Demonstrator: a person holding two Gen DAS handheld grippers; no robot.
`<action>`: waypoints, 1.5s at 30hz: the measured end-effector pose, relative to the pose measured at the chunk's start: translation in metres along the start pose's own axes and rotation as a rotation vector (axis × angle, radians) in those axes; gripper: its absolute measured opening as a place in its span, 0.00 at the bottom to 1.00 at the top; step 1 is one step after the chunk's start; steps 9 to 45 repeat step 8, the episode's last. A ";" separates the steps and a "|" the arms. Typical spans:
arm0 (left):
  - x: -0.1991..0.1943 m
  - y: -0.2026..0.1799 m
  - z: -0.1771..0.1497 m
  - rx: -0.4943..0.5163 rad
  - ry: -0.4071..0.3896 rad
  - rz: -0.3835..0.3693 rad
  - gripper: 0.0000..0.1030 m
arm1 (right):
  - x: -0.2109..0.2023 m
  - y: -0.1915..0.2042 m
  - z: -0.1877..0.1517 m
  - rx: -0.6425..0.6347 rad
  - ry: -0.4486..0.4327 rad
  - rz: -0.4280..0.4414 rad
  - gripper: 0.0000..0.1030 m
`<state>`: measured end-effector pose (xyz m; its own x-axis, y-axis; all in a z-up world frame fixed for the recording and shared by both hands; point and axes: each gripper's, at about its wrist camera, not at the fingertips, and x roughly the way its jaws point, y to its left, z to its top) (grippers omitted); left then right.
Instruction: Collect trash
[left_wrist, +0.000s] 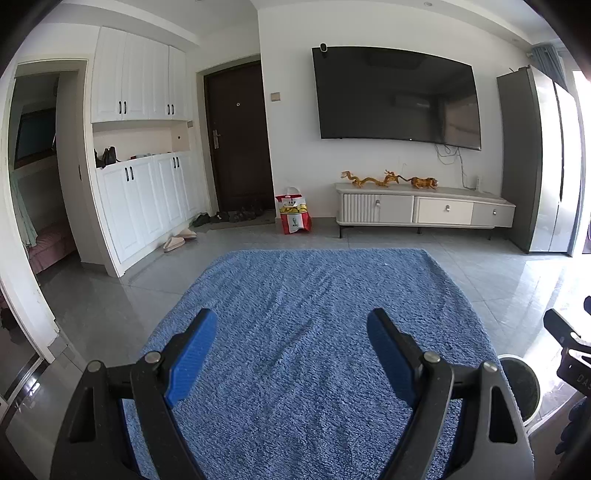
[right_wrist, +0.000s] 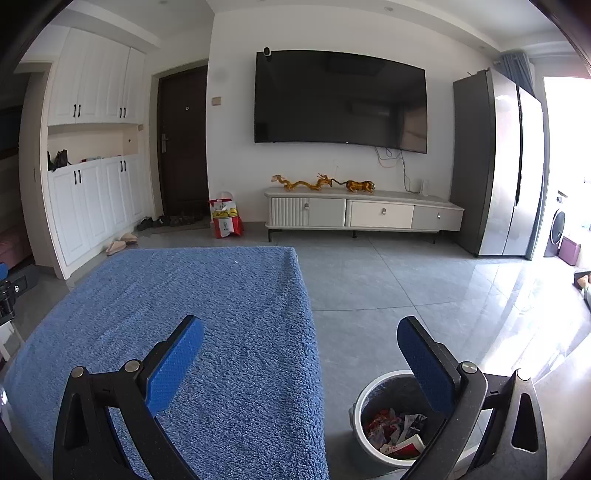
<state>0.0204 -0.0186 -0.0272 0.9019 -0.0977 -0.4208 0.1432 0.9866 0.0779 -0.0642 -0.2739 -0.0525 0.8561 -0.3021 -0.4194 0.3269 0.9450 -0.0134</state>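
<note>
A wall-mounted television hangs at twelve o'clock above a low cabinet; sunlight floods grey floor tiles from three o'clock, white cupboards at ten.

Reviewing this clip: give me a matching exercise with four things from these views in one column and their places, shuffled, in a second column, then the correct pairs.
Things:
1. trash bin
2. dragon figurines
3. red and white bag
4. slippers

Places:
A. on the TV cabinet
B. on the floor in front of the white cupboards
C. beside the blue carpet, holding wrappers
D. against the wall between the dark door and the TV cabinet

Pairs: 1-C, 2-A, 3-D, 4-B
</note>
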 end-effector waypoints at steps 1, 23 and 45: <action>0.000 0.000 0.000 0.000 0.000 -0.001 0.81 | 0.000 0.000 0.000 0.000 0.000 0.000 1.00; 0.000 -0.001 0.002 0.006 -0.001 -0.001 0.81 | 0.000 0.000 0.000 -0.001 0.000 0.001 1.00; 0.000 -0.001 0.002 0.006 -0.001 -0.001 0.81 | 0.000 0.000 0.000 -0.001 0.000 0.001 1.00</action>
